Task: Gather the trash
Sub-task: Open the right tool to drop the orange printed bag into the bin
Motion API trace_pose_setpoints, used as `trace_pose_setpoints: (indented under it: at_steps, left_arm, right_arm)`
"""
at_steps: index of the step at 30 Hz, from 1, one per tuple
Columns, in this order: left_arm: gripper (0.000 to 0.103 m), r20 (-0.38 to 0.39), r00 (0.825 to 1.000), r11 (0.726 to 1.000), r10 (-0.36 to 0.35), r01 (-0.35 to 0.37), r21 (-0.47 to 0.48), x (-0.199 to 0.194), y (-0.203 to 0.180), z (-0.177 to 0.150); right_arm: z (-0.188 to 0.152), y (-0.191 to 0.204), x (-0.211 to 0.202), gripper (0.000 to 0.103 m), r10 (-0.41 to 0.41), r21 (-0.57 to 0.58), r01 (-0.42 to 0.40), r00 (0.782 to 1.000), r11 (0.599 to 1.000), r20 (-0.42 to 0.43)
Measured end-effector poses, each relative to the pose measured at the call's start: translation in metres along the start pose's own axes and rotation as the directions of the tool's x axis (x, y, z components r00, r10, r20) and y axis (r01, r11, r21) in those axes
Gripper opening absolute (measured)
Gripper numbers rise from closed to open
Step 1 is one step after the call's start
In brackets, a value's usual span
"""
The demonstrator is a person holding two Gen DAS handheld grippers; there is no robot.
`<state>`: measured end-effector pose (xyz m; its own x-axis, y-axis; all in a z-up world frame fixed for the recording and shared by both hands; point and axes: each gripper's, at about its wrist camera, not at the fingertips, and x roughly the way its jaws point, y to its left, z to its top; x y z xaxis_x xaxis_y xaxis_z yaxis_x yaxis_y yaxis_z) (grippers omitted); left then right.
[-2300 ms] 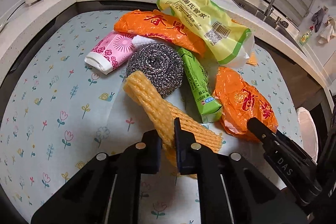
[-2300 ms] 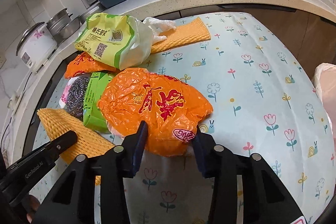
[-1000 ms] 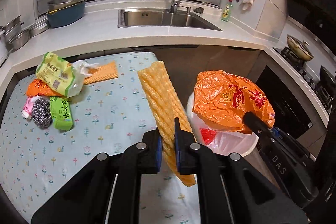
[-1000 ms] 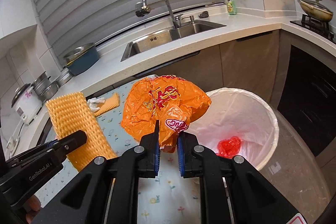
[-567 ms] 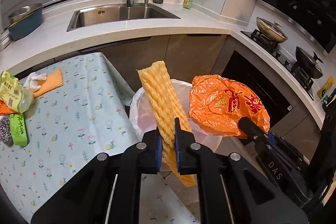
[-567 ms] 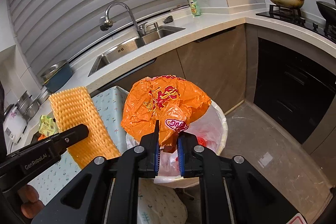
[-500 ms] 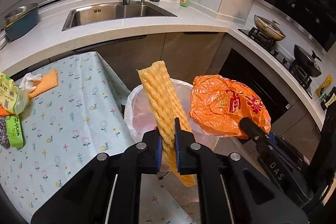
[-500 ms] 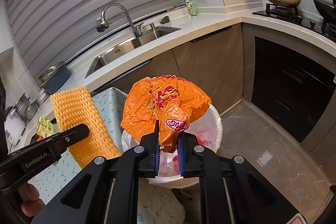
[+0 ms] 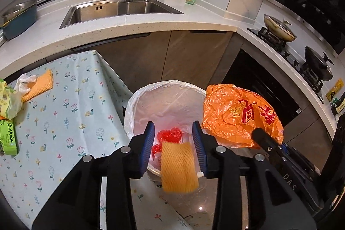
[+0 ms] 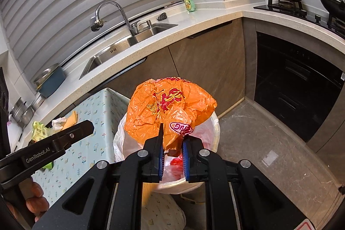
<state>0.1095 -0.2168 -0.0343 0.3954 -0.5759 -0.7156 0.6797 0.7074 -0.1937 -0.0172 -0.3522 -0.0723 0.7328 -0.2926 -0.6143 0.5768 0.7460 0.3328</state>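
My left gripper (image 9: 173, 142) is open above the white-lined trash bin (image 9: 138, 100). The yellow foam net (image 9: 179, 167) hangs loose between its fingers, blurred, over the bin's near rim. My right gripper (image 10: 171, 144) holds a crumpled orange plastic bag (image 10: 170, 105) over the same bin (image 10: 215, 122); its jaws have parted a little and still touch the bag. The bag also shows in the left wrist view (image 9: 239, 115). Red trash (image 9: 169, 136) lies in the bin.
The floral-cloth table (image 9: 64, 122) is to the left, with a green packet (image 9: 7, 137), a yellow-green bag (image 9: 8, 105) and an orange cloth (image 9: 39, 85). Behind are the counter with sink (image 9: 120, 10), cabinets and a stove (image 9: 278, 36).
My left gripper has opened and let go of the yellow foam net, which is dropping toward the bin. My right gripper's jaws have widened slightly around the orange bag.
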Motion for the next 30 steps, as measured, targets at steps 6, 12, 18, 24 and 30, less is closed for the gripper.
trace_pose_setpoints:
  at_steps: [6, 12, 18, 24, 30]
  left_arm:
    - [0.036, 0.004, 0.999, 0.999, 0.036, -0.036, -0.026, -0.003, 0.015, -0.002]
    - [0.036, 0.014, 0.997, 0.997, 0.072, -0.072, -0.039, -0.01, 0.028, -0.007]
    - [0.038, 0.028, 0.993, 0.992, 0.111, -0.109, -0.058, -0.017, 0.043, -0.009]
    - [0.056, 0.059, 0.985, 0.985, 0.165, -0.161, -0.067, -0.028, 0.054, -0.012]
    - [0.057, 0.066, 0.982, 0.981, 0.178, -0.172, -0.09, -0.036, 0.064, -0.013]
  right_arm:
    - [0.001, 0.004, 0.009, 0.014, 0.011, -0.017, -0.011, 1.0, 1.0, -0.018]
    - [-0.002, 0.015, 0.018, 0.015, 0.02, -0.033, -0.021, 0.999, 0.999, -0.04]
    - [-0.003, 0.028, 0.028, 0.019, 0.028, -0.051, -0.03, 0.998, 0.998, -0.051]
    - [-0.003, 0.04, 0.032, 0.043, 0.026, -0.058, -0.028, 0.999, 0.998, -0.038]
    - [-0.002, 0.052, 0.03, 0.045, 0.04, -0.067, -0.042, 0.999, 0.997, -0.03]
